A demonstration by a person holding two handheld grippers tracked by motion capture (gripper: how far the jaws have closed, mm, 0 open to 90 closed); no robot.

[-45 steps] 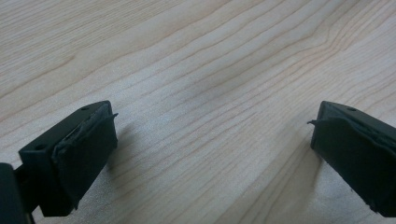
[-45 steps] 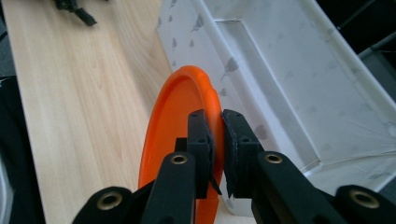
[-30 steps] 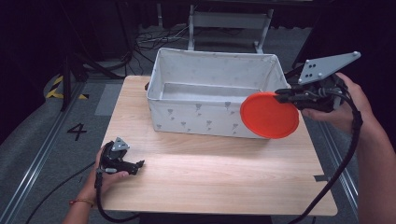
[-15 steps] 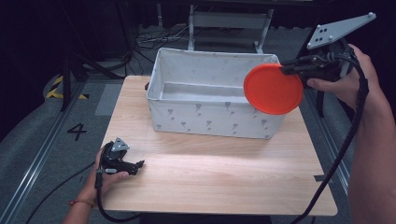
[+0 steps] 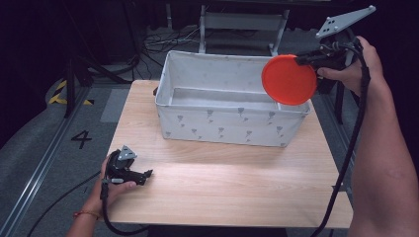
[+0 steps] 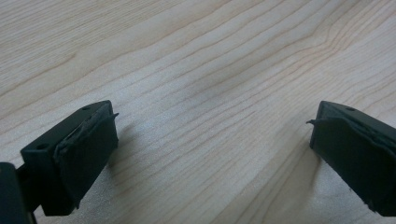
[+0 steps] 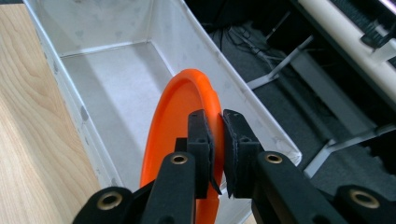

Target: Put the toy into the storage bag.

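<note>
An orange plate (image 5: 288,80) hangs on edge above the right end of the white fabric bin (image 5: 232,129), with my right gripper (image 5: 302,59) shut on its rim. In the right gripper view the jaws pinch the orange plate (image 7: 180,126) at its rim, right gripper (image 7: 217,135) over the bin's (image 7: 116,84) bare floor and its right wall. My left gripper (image 5: 148,173) rests low on the wooden table (image 5: 232,173) at the front left, held by a hand. Its jaws (image 6: 210,149) stand wide apart over bare wood, open with nothing between them.
The bin stands at the back of the table and holds nothing. A metal frame (image 5: 242,24) and cables lie on the dark floor behind it. A rail with a "4" mark (image 5: 81,139) runs along the floor at the left.
My right gripper has carried the orange plate up and toward the back, from in front of the bin's right corner to above its right end. The left gripper has stayed put.
</note>
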